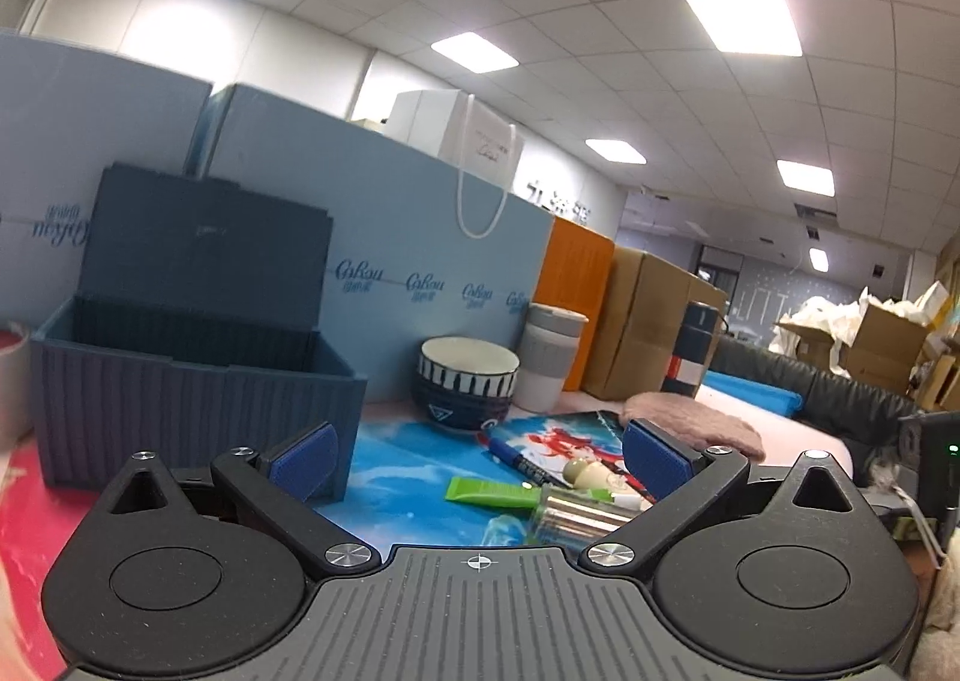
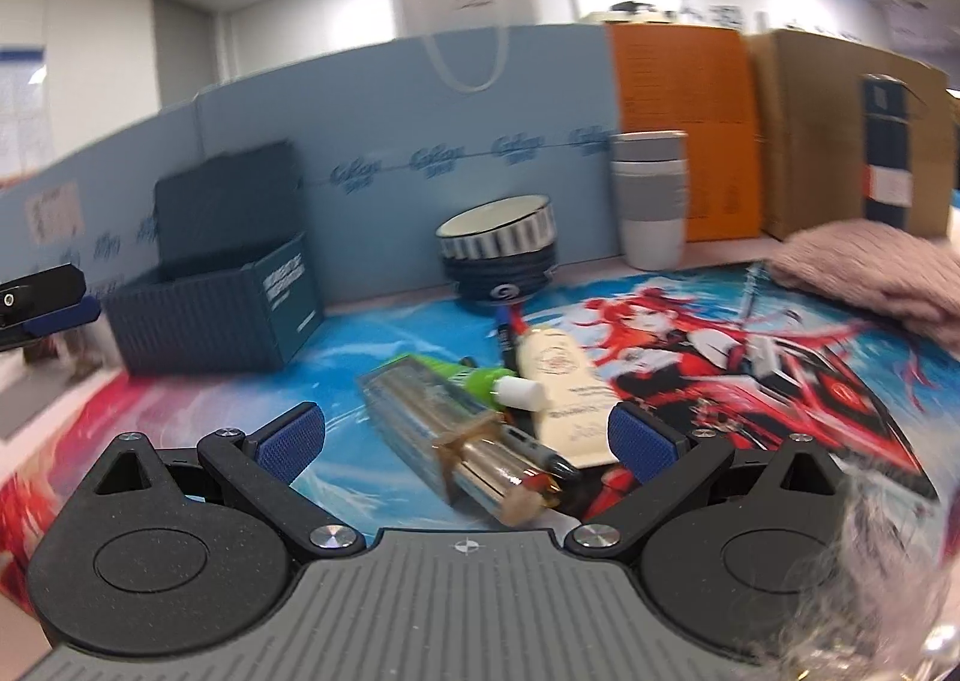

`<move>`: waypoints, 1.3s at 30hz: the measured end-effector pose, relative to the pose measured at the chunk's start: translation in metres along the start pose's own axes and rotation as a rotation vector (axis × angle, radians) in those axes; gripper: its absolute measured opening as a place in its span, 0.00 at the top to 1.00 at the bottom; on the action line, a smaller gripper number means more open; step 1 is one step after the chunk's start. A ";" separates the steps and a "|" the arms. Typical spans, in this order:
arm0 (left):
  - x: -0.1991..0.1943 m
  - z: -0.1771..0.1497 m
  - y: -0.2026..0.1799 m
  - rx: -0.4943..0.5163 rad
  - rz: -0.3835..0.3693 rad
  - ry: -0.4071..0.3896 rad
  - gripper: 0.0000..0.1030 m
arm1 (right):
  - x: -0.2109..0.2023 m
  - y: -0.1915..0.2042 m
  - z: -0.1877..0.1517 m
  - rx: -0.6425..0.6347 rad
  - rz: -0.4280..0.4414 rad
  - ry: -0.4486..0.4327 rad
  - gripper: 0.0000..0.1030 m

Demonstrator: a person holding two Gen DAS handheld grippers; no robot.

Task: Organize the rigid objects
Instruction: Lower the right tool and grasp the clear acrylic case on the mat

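Both sets of jaws are spread wide with nothing between the blue pads. The left gripper hangs low over the desk mat, and the right gripper does the same from a bit further right, so neither one is touching any of the stuff yet.

The stuff to sort is a little pile sitting on the mat just in front of the right gripper. From its camera you get a shiny clear case lying diagonally, a green tube with a white cap tucked against its far side, a cream tube beside that, and a dark marker poking out toward the back. A second pen lies by the near end of the case. Everything in the pile is touching or overlapping, kind of a mess honestly. In the left view the same pile shows up on the right side, partly hidden behind that gripper's right finger.

Over on the left of the mat is the dark blue ribbed box with its lid flipped up against the light blue panel behind it. It's open, but I can't see what's inside from either angle.

Behind the pile there's a blue and white bowl, looks like it's stacked on a darker one, and right of it a white cup with grey bands. A fuzzy pink cushion sits at the far right edge of the mat, and a dark blue bottle stands in front of the cardboard box.
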State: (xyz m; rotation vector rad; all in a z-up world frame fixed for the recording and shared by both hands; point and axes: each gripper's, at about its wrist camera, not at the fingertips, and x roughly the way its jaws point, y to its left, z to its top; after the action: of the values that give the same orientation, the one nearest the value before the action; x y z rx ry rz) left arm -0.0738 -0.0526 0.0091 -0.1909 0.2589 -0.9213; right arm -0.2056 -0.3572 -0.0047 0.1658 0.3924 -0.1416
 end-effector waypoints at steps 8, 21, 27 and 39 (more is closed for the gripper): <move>0.000 -0.002 0.019 -0.085 0.039 0.017 0.00 | 0.049 0.009 0.011 -0.033 0.045 0.117 0.03; 0.006 -0.003 0.024 -0.093 0.030 0.048 0.00 | 0.069 0.031 0.013 -0.127 0.062 0.231 0.23; 0.006 -0.004 0.025 -0.099 0.030 0.056 0.00 | 0.078 0.040 0.015 -0.148 0.062 0.267 0.26; 0.009 -0.005 0.033 -0.135 0.048 0.078 0.00 | 0.105 0.040 0.022 -0.120 0.080 0.320 0.28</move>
State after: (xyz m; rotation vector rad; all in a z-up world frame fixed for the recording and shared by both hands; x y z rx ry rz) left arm -0.0454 -0.0405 -0.0059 -0.2727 0.3967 -0.8651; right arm -0.0945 -0.3330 -0.0203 0.0848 0.7106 -0.0114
